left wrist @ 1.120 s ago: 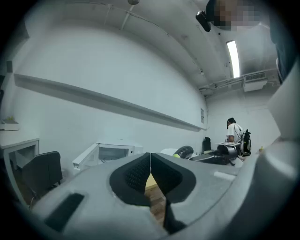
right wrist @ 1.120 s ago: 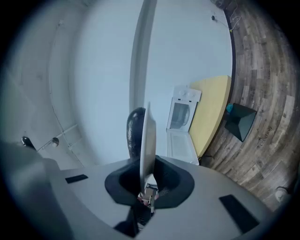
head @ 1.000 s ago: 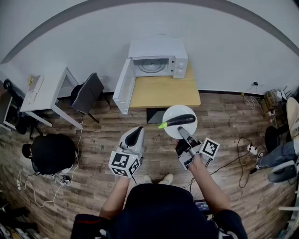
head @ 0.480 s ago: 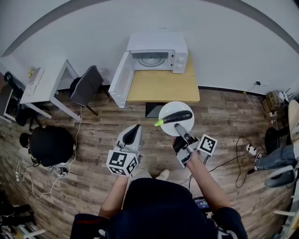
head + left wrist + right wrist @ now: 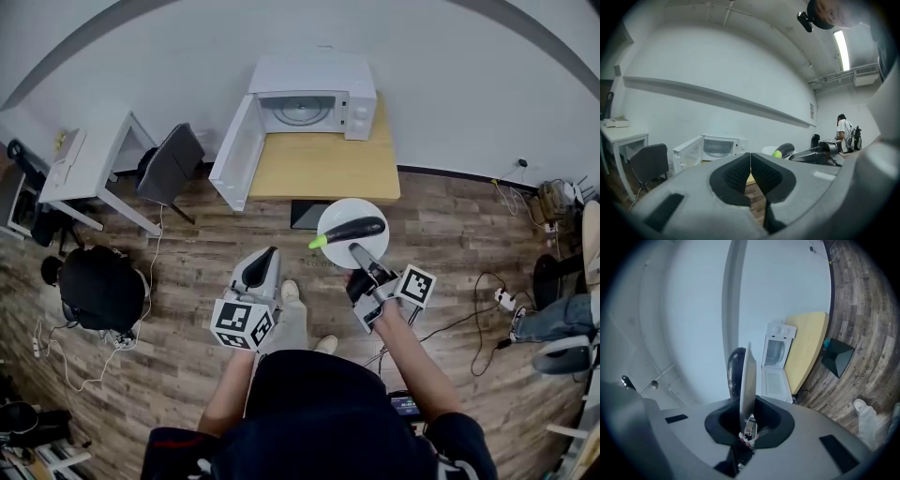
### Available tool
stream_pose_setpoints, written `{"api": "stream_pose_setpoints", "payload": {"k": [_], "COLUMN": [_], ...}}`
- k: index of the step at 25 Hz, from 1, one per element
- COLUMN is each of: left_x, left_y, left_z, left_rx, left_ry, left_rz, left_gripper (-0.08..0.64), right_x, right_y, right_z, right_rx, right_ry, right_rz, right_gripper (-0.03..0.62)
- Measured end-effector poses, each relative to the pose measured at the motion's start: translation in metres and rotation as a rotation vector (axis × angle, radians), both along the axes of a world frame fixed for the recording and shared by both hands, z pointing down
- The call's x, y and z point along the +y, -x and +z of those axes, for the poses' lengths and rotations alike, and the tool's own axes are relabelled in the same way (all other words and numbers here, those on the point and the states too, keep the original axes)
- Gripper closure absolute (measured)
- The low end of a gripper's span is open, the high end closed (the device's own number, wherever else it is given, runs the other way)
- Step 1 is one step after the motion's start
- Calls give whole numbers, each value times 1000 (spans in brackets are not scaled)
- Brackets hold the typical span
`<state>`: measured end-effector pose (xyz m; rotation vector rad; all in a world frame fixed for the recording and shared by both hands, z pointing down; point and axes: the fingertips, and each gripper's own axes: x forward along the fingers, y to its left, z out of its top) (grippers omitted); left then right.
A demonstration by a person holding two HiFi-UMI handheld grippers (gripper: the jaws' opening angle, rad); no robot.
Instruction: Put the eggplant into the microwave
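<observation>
Before the microwave (image 5: 314,94), just off the front edge of its table (image 5: 323,173), a white plate (image 5: 349,210) is held up by the right gripper (image 5: 356,251). Its jaws are clamped on the rim farthest from the microwave (the plate shows edge-on between the pads in the right gripper view). The eggplant (image 5: 352,230) lies across the plate, green end toward the side of the microwave's door (image 5: 232,155), which stands wide open. The left gripper (image 5: 270,255) sits beside the plate on that door side, jaws closed together, nothing between them.
</observation>
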<state>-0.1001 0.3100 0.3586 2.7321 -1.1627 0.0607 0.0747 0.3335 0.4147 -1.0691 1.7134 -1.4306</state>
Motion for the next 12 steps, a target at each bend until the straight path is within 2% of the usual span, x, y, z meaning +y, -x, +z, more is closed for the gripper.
{"api": "stream_pose_setpoints", "payload": {"k": [12], "left_x": [-68], "left_y": [-23], "left_z": [1], "left_rx": [11], "left_ry": [0], "left_rz": [13], "left_gripper": [541], "right_x": [-64], "right_y": [-21], "right_z": [4], "right_rx": [9], "right_ry": [6], "right_rz": [9], "right_gripper": [561]}}
